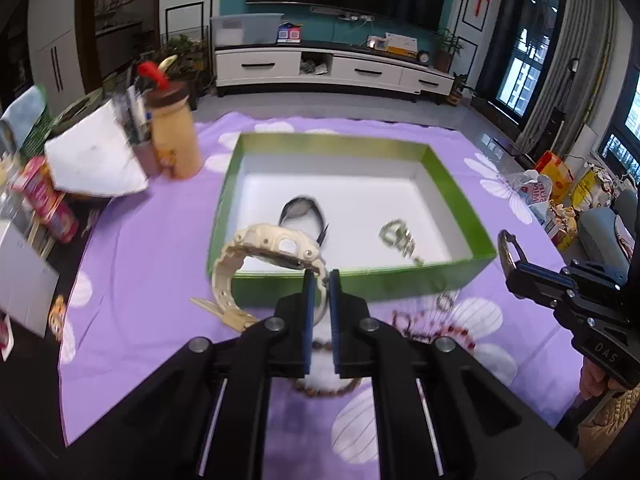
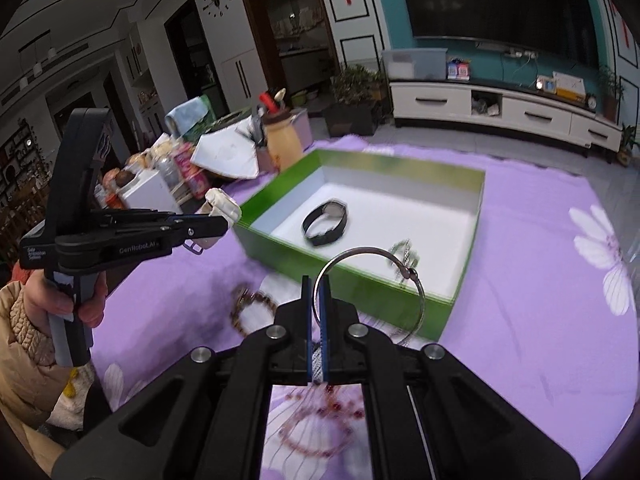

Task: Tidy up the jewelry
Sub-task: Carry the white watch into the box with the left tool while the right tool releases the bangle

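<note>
A green box (image 1: pixel 456 184) (image 2: pixel 280 196) with a white floor stands on the purple flowered cloth. Inside lie a black watch (image 1: pixel 304 212) (image 2: pixel 326 222) and a silver chain piece (image 1: pixel 400 238) (image 2: pixel 406 254). My left gripper (image 1: pixel 321 276) (image 2: pixel 224 226) is shut on the strap of a cream watch (image 1: pixel 264 252) (image 2: pixel 222 204), lifted just in front of the box's near wall. My right gripper (image 2: pixel 316 280) (image 1: pixel 514 264) is shut on a silver bangle (image 2: pixel 416 292) (image 1: pixel 508 248), held above the box's near edge. On the cloth lie a brown bead bracelet (image 2: pixel 256 308) (image 1: pixel 324 388) and a red bead bracelet (image 2: pixel 320 428) (image 1: pixel 424 328).
A cream bottle with a brown lid (image 1: pixel 176 136) (image 2: pixel 282 140), a white paper (image 1: pixel 92 160), snack packs (image 1: pixel 44 200) and a white carton (image 2: pixel 148 192) crowd the table's left side. A wooden clip (image 1: pixel 224 312) lies by the cream watch. A person's hand (image 2: pixel 60 300) holds the left gripper's handle.
</note>
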A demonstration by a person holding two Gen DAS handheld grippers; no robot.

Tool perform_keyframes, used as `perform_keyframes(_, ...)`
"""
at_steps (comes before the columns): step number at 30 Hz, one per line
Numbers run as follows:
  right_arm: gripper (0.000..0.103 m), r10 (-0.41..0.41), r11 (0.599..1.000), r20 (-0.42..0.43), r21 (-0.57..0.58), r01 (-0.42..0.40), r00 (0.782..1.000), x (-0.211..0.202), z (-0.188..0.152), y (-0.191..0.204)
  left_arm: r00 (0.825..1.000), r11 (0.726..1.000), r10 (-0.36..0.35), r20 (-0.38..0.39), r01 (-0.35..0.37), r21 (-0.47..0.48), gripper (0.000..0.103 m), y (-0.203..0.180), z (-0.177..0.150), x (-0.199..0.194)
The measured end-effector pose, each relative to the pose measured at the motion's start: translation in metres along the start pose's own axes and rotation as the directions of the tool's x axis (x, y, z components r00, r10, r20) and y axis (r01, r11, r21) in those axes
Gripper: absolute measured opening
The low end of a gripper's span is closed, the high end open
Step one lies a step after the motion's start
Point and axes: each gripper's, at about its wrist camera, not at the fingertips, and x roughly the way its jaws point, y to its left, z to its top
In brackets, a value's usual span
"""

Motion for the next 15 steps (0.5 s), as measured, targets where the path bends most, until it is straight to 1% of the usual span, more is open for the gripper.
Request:
perform_keyframes(3,0.003,-0.018,1.000,0.017,0.005,0.018,1.000,0.005,0.014,-0.011,1.000,1.000,-0.001,0.000,0.001,0.017,0.008,-0.009,0.015,0.011)
perform_keyframes(8,0.003,-0.049,0.999,0.020,0.010,0.049,0.999,0.018,0.032,-0.025,1.000,1.000,0.001,-0.025,0.000,0.021,0.009,-0.019,0.035,0.038)
perform_keyframes(15,0.003,-0.078,0.997,-0.007,0.014,0.078,0.997,0.049,0.048,-0.043,0.998,0.999,0.011,-0.056,-0.009,0.033,0.009,-0.025,0.046,0.069)
